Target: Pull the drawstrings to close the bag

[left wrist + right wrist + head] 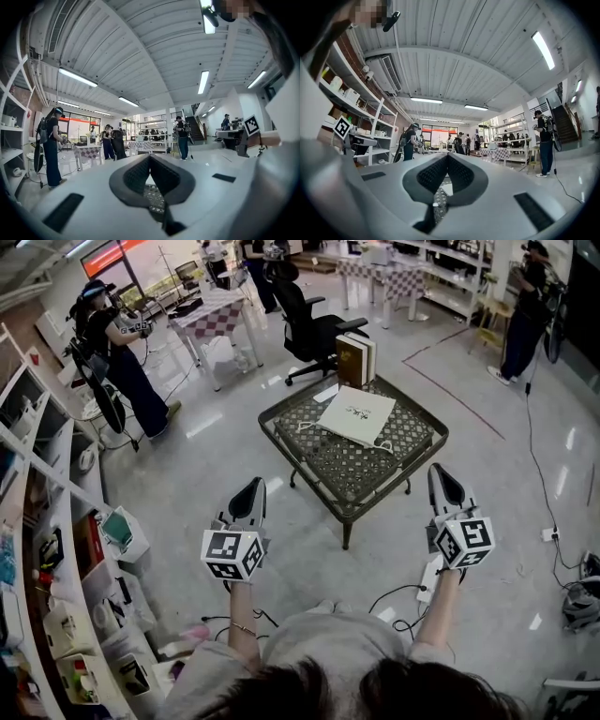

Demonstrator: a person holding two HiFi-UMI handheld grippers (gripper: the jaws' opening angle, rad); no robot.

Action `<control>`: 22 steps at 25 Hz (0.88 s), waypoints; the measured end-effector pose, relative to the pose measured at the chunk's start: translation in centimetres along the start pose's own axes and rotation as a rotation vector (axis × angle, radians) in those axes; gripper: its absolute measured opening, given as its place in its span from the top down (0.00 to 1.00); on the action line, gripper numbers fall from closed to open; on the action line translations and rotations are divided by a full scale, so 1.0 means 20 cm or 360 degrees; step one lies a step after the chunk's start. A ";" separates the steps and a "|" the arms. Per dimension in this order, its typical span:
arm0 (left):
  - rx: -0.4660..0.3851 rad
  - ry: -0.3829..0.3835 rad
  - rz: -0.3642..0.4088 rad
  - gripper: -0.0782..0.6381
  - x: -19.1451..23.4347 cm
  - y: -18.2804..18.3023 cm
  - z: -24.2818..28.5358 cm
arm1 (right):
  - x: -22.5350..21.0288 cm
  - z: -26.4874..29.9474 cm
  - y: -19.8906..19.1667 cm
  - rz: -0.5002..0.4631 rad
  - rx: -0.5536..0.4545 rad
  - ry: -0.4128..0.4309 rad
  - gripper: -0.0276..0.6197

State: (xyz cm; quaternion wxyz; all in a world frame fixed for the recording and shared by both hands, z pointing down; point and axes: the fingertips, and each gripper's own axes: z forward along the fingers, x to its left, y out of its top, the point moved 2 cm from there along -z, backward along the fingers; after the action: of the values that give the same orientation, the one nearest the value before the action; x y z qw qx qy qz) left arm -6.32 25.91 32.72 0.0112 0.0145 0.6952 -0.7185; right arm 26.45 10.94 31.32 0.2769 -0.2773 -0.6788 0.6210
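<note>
1. Found the bag (pixel 357 415) flat on the table (pixel 328 467), upper centre.
2. Judged it light and floppy; best seized by the drawstrings (pixel 383 445).
3. Held left gripper (pixel 254 486) and right gripper (pixel 438 474) closed, empty, below.

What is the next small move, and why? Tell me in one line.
Probably move the left gripper and right gripper forward toward the white drawstring bag, opening their jaws on the way. Both are shut, empty and held level, short of the lattice table. The bag lies flat on the table with its drawstrings loose beside it.
</note>
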 end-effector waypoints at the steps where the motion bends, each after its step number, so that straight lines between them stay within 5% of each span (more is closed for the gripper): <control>1: 0.0009 0.0004 0.0001 0.86 0.00 -0.01 -0.01 | 0.00 0.00 -0.01 0.0007 0.0003 0.0003 0.92; 22: 0.0094 -0.0002 -0.0056 0.86 0.27 -0.13 0.25 | -0.03 0.37 -0.12 0.0082 0.0064 -0.0073 0.92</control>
State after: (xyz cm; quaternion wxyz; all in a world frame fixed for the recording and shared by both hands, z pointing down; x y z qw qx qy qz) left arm -11.93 21.04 35.29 -0.0016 0.0022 0.6739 -0.7389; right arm 21.37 5.27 33.17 0.2509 -0.2746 -0.6650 0.6477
